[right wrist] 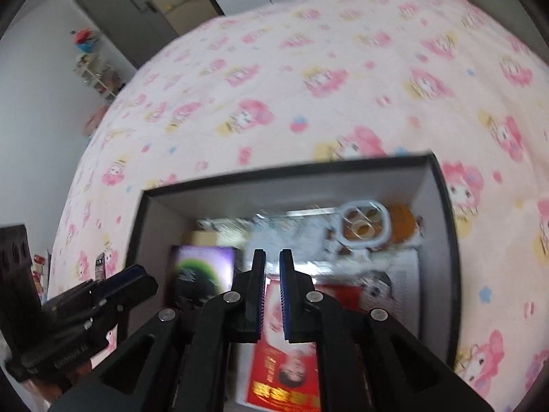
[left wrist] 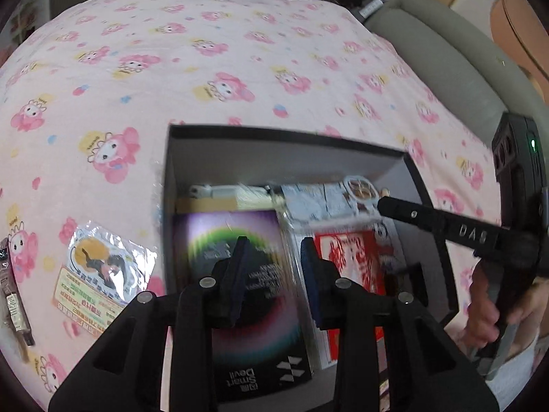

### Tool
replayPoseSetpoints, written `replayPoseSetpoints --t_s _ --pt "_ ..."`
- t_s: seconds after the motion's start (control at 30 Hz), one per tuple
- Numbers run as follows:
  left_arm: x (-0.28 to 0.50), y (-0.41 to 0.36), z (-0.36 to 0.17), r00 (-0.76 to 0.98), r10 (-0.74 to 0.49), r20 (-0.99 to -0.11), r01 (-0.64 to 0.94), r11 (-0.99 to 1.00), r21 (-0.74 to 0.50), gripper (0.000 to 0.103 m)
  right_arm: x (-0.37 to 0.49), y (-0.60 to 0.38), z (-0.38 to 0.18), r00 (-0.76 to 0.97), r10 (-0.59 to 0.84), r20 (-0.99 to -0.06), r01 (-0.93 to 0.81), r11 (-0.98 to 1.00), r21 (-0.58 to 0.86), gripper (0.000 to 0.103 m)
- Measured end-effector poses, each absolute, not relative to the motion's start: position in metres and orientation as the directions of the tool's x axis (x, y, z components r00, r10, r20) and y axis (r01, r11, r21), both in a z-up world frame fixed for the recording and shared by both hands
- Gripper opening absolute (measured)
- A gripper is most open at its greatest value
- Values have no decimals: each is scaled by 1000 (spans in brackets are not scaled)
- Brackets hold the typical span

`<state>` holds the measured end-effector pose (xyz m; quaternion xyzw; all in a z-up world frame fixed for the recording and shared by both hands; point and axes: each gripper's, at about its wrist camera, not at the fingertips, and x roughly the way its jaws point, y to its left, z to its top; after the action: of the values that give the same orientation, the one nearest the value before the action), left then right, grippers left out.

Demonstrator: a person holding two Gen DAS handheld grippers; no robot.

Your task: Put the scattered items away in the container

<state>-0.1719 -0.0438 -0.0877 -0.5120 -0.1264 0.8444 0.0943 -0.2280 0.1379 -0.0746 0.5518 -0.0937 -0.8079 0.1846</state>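
Progress looks pretty far along from the left wrist view: the dark-rimmed container sits right under the left tool, and it's already packed with a glossy purple-and-green box, a red printed packet and a white-rimmed watch-like thing at the far end. Left tool is spread and holding nothing. What's left, as far as one can see: a shiny plastic-sleeved card and a slim brown sachet, both flat on the soft pink cartoon-print bed sheet, off to the tool's left. The right tool pokes in from the right.

Right wrist view: the right tool hovers over the same container, fingers nearly together with a narrow gap, nothing pinched. Red packet lies directly below it, stiff gray cardboard walls all around.
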Motion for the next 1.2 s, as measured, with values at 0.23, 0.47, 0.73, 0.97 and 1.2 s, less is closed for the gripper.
replayPoseSetpoints --t_s 0.23,0.47,0.73,0.97,1.2 --pt "-76 -45 -50 -462 405 -790 -128 -911 -392 30 -159 151 -36 -325 -540 -776 267 -840 473 6" --pt "2 -49 -72 -343 444 -828 -66 -890 -451 43 -56 170 -45 -254 -613 -748 218 -790 574 31" --pt "-23 -35 -157 -220 366 -904 128 -908 -399 53 -28 151 -125 -99 -505 -857 101 -862 496 38" --pt "-29 -22 -182 -208 344 -916 137 -917 -375 50 -69 155 -196 -126 -379 -917 -108 -914 392 70" --pt "-16 -10 -156 -255 453 -854 43 -877 -478 4 -68 131 -184 -226 -399 -888 57 -916 397 19"
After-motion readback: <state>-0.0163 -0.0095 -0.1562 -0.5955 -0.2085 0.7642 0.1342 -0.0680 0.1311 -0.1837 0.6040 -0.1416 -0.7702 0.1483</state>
